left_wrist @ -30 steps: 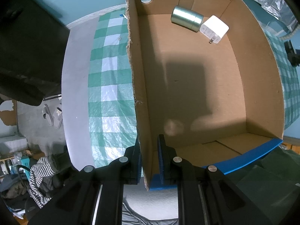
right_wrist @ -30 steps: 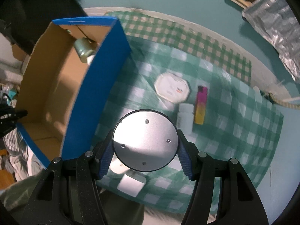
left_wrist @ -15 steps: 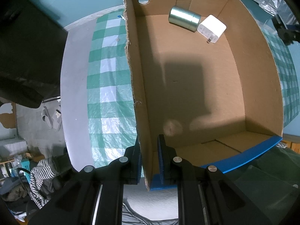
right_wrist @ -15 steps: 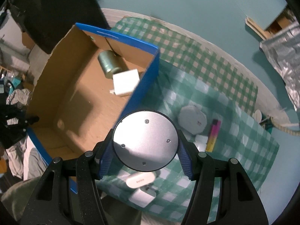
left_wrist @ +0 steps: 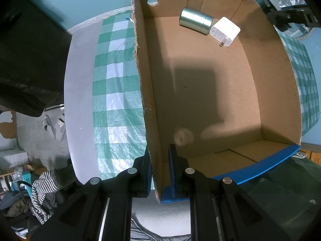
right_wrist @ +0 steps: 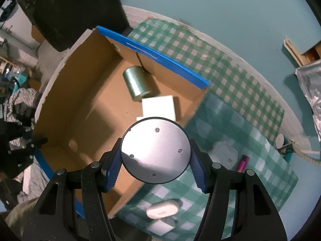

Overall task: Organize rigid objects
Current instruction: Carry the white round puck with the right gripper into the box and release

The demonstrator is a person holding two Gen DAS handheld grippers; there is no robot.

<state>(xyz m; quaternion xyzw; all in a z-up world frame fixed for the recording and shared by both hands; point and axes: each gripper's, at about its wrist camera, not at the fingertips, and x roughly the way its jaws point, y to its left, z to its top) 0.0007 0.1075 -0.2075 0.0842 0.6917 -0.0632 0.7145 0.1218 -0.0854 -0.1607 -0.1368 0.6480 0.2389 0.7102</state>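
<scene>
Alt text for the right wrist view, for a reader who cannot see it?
The right gripper holds a round silver disc above the near wall of an open cardboard box. Inside lie a metal can and a white charger; small items sit on the checked cloth beside it.

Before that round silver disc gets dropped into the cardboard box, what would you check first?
1. Round silver metal disc held between the right gripper fingers: ok.
2. Left gripper clamped on the brown cardboard box wall, steadying it: ok.
3. Disc fully past the box's blue-edged rim: cannot tell.
4. Bare box floor free for landing: ok.
5. Shiny metal cylinder and white square charger lie in the far corner, clear of the open floor: ok.
</scene>
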